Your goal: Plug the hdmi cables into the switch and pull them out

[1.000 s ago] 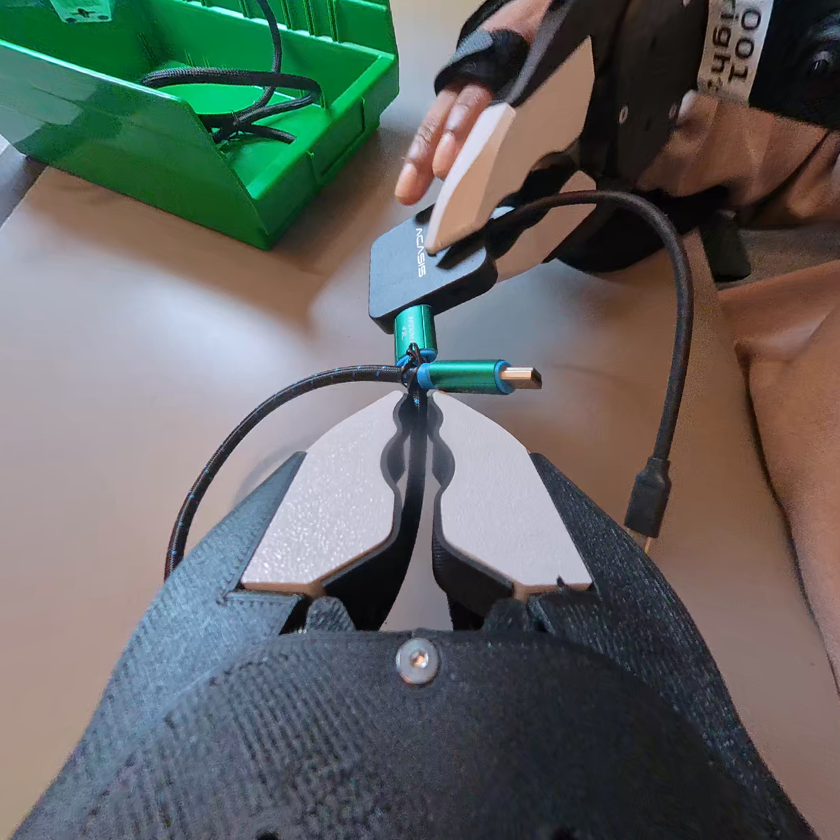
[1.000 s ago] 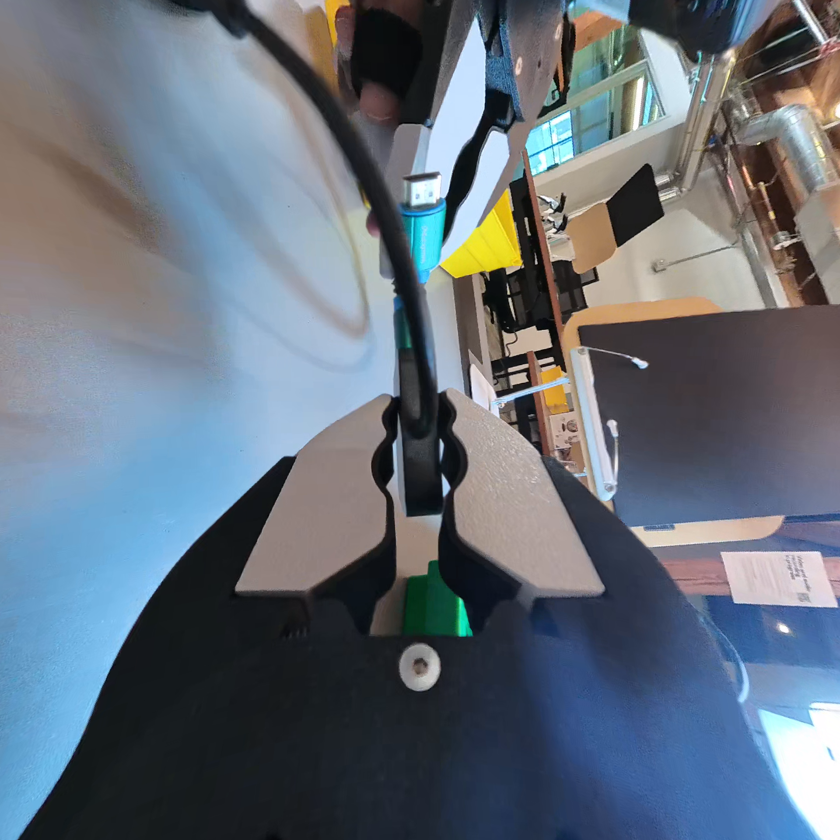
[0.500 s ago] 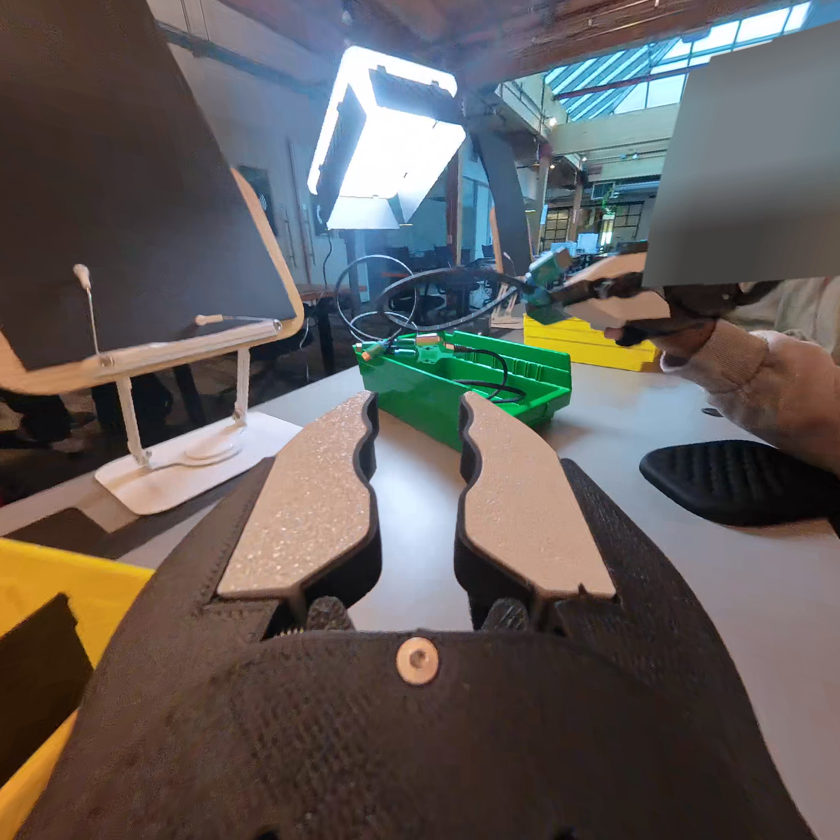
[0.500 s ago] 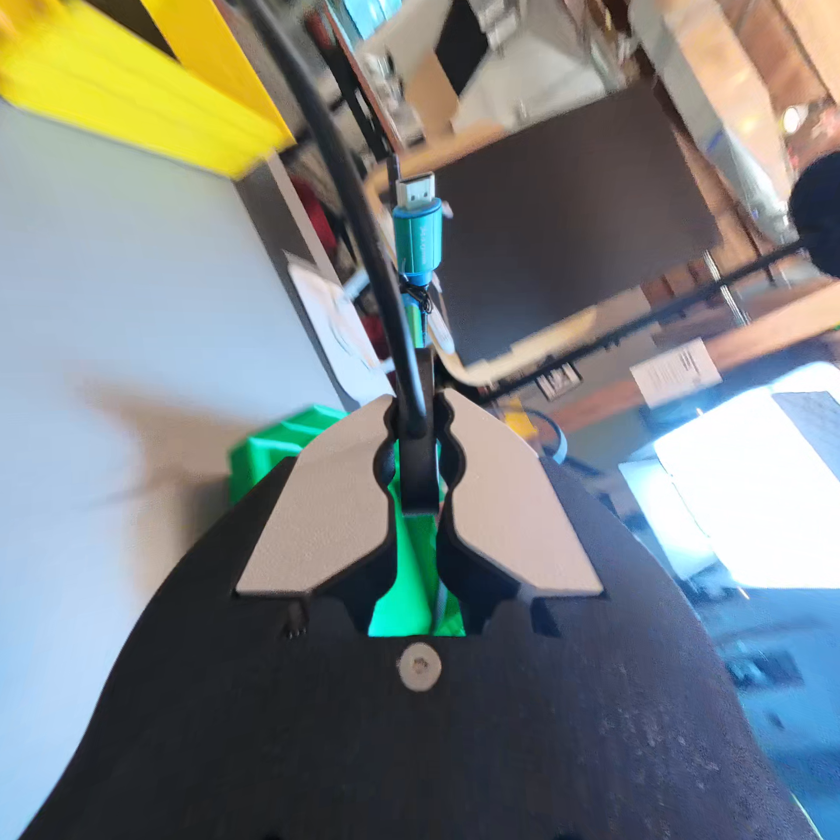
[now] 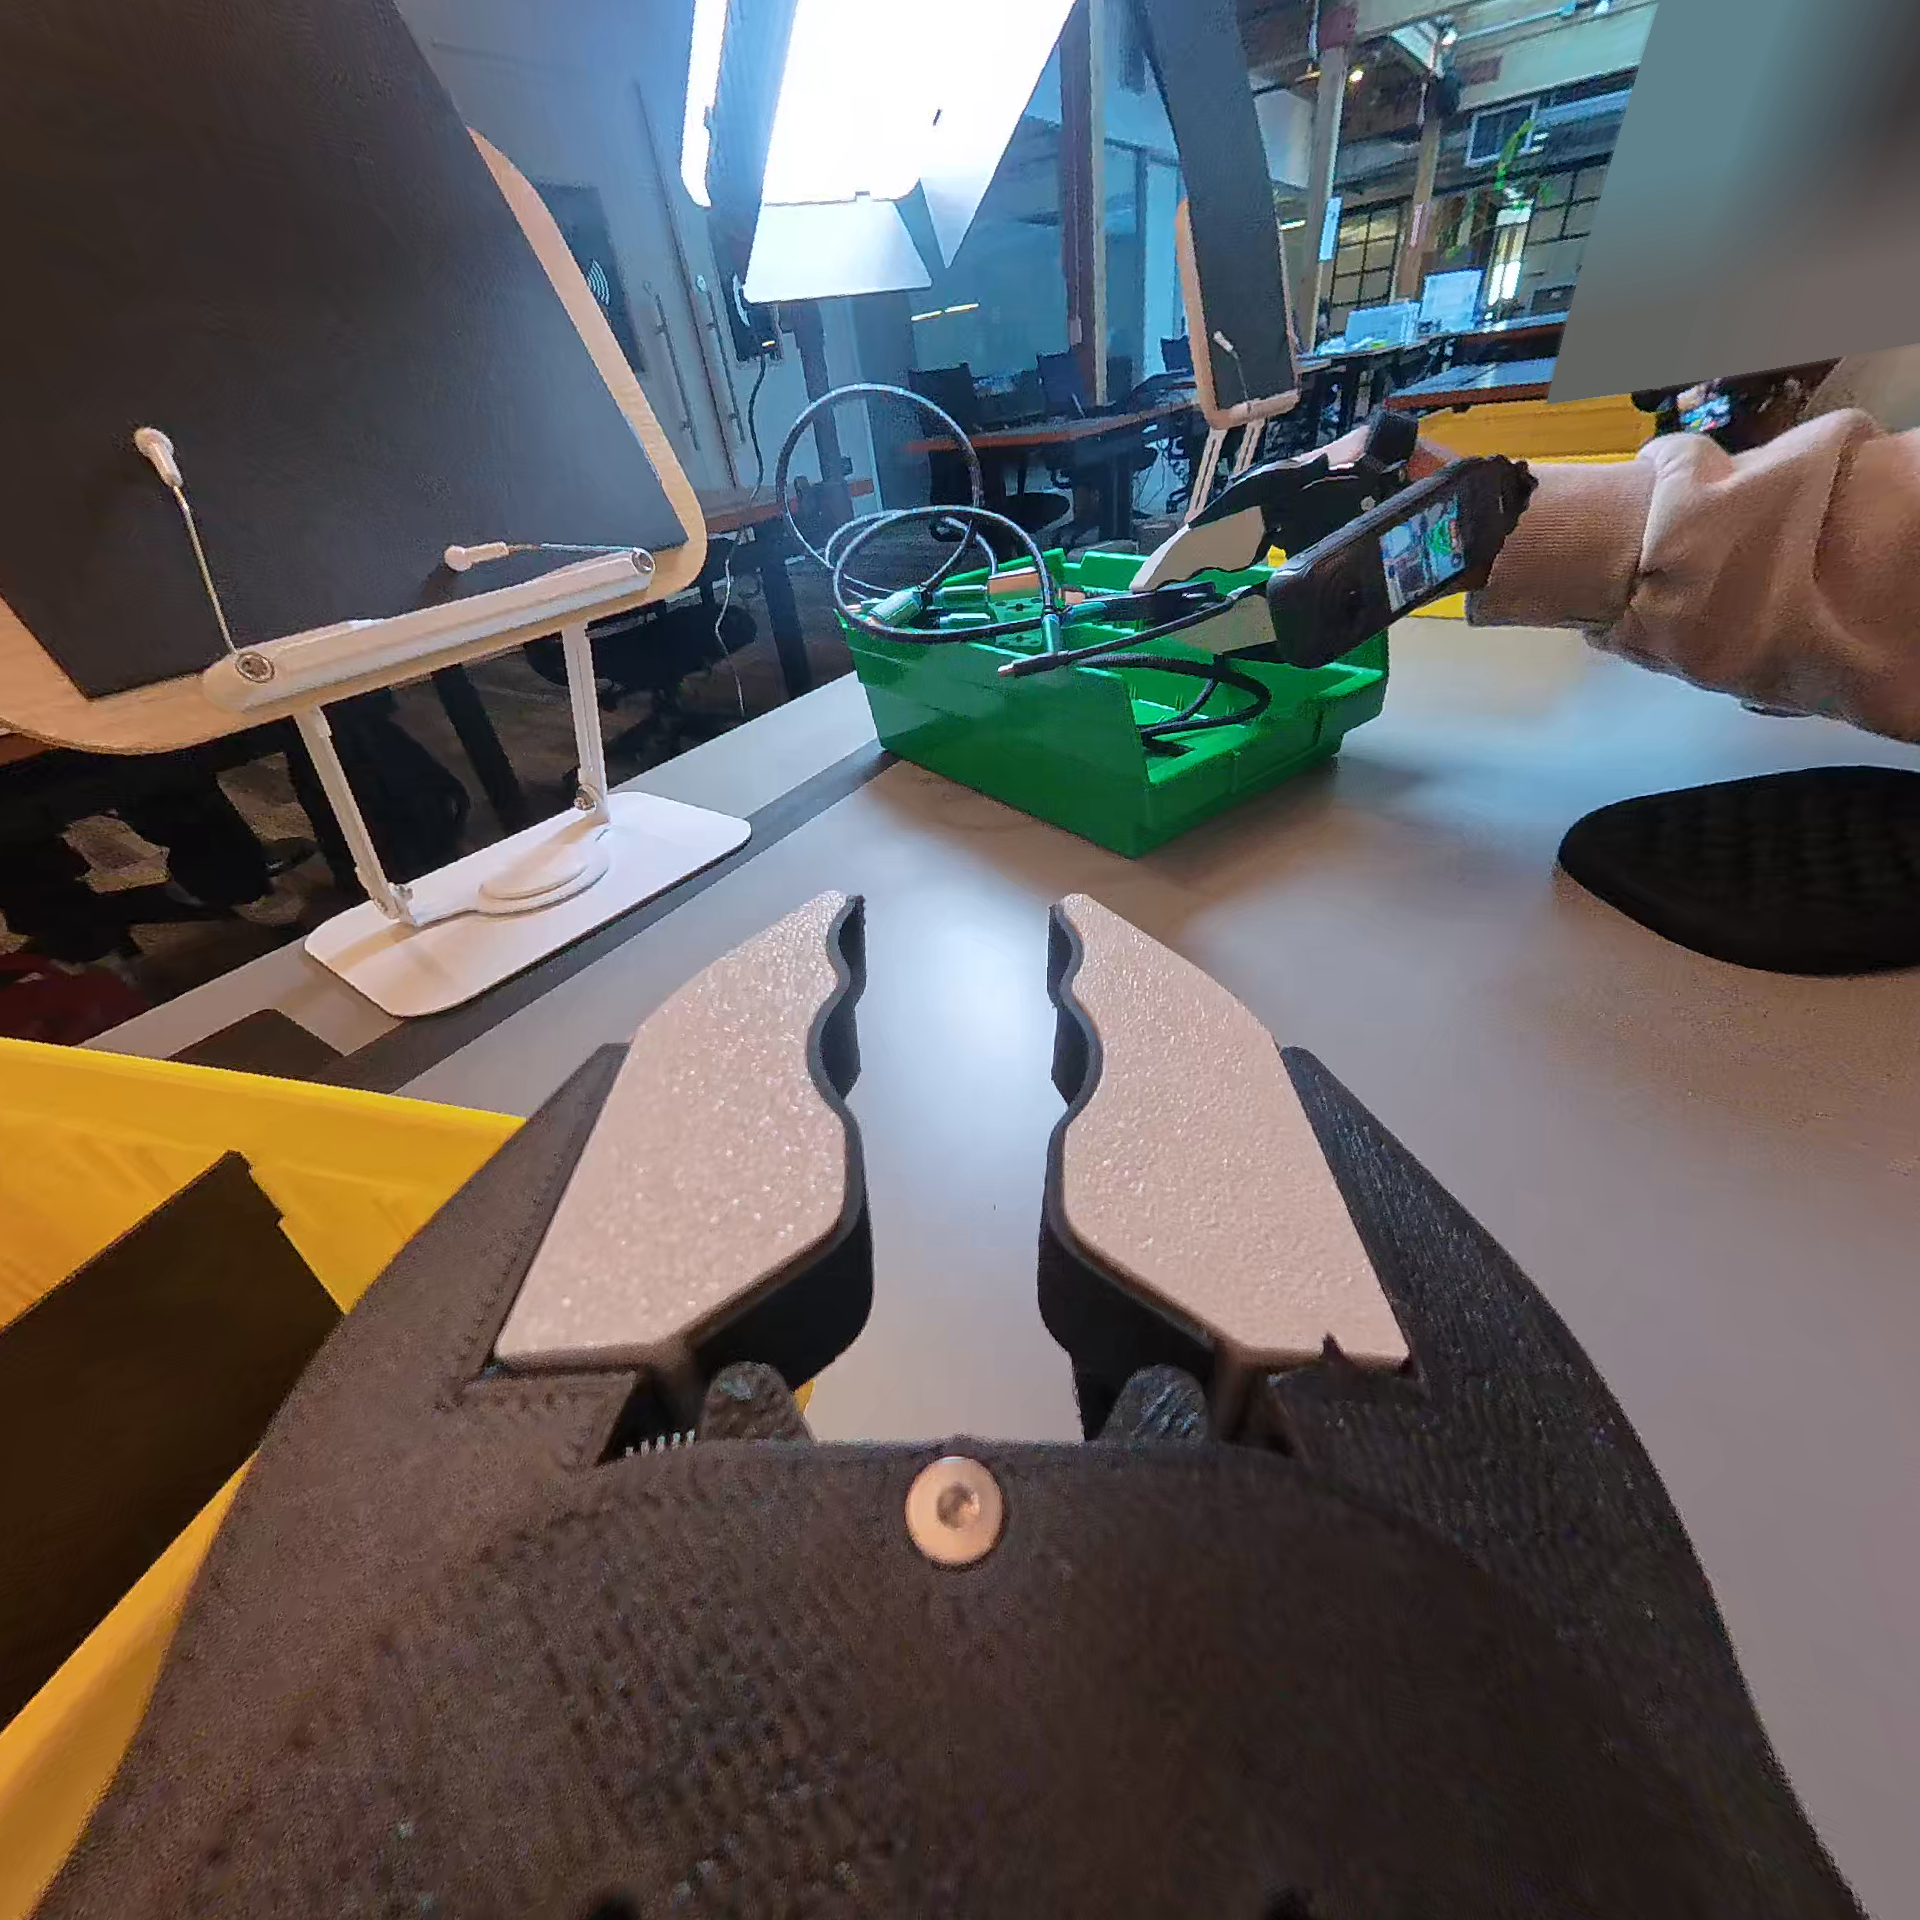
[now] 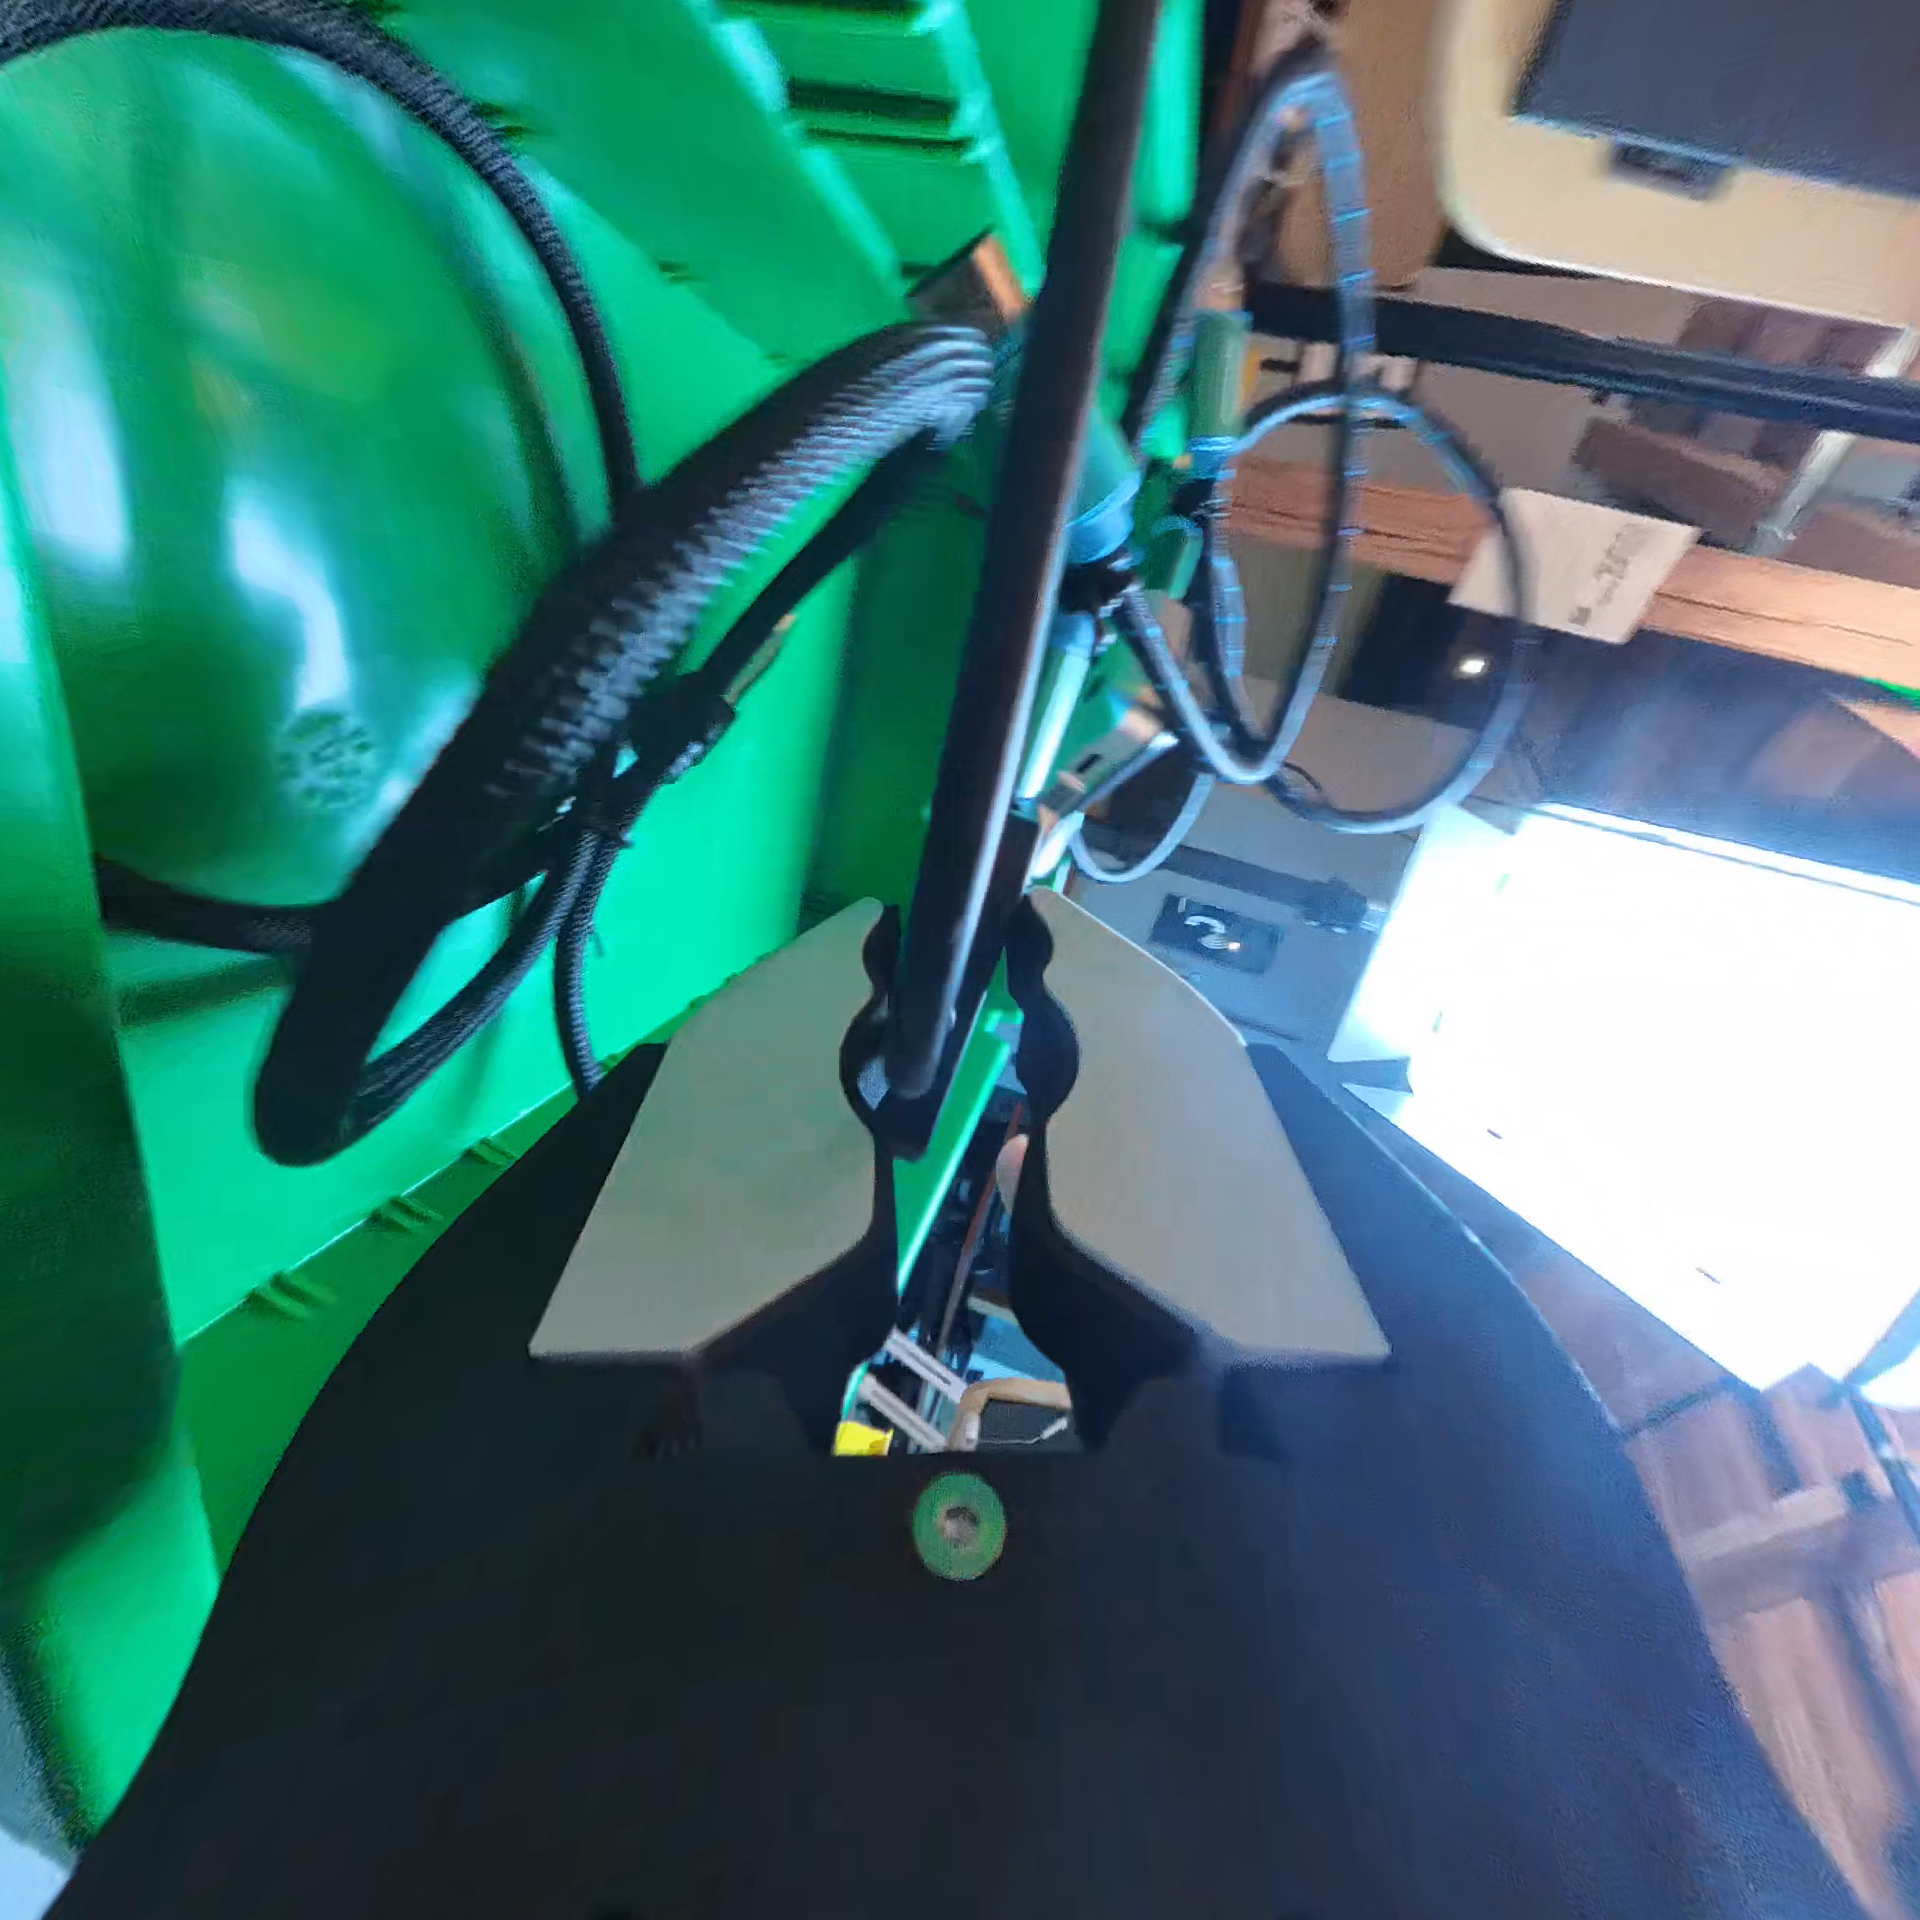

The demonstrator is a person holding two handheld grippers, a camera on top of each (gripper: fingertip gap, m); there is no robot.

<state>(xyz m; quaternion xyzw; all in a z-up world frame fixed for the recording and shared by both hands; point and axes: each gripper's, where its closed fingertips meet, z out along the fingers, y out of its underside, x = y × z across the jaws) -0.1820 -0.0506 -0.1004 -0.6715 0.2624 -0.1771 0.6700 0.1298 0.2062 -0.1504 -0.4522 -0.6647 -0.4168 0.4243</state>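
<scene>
My left gripper (image 5: pixel 956 914) is open and empty, low over the grey table (image 5: pixel 1403 1091). Far ahead stands a green bin (image 5: pixel 1039 748) with braided HDMI cables (image 5: pixel 878 390) looping out of it. A person's hand holds my right gripper (image 5: pixel 1174 592) over that bin. In the right wrist view the right gripper (image 6: pixel 951 914) has its jaws slightly parted. The thin black switch (image 6: pixel 1013 623) stands edge-on between them, leaning on the left finger with a gap to the right finger. A teal plug (image 6: pixel 1101 499) hangs at its far end. A coiled black cable (image 6: pixel 644 644) lies in the green bin (image 6: pixel 727 156).
A yellow bin (image 5: pixel 208 1143) sits close on my left. A white stand (image 5: pixel 520 883) carrying a dark panel stands at the table's left edge. A black textured pad (image 5: pixel 1745 862) lies on the right. The person's sleeve (image 5: pixel 1714 561) reaches in from the right. Some 40 cm of space lies between my two pairs of fingers.
My left gripper let go of the cable, opened and drew back to the left. The right gripper carried the switch and cables into the green bin, and its jaws parted a little.
</scene>
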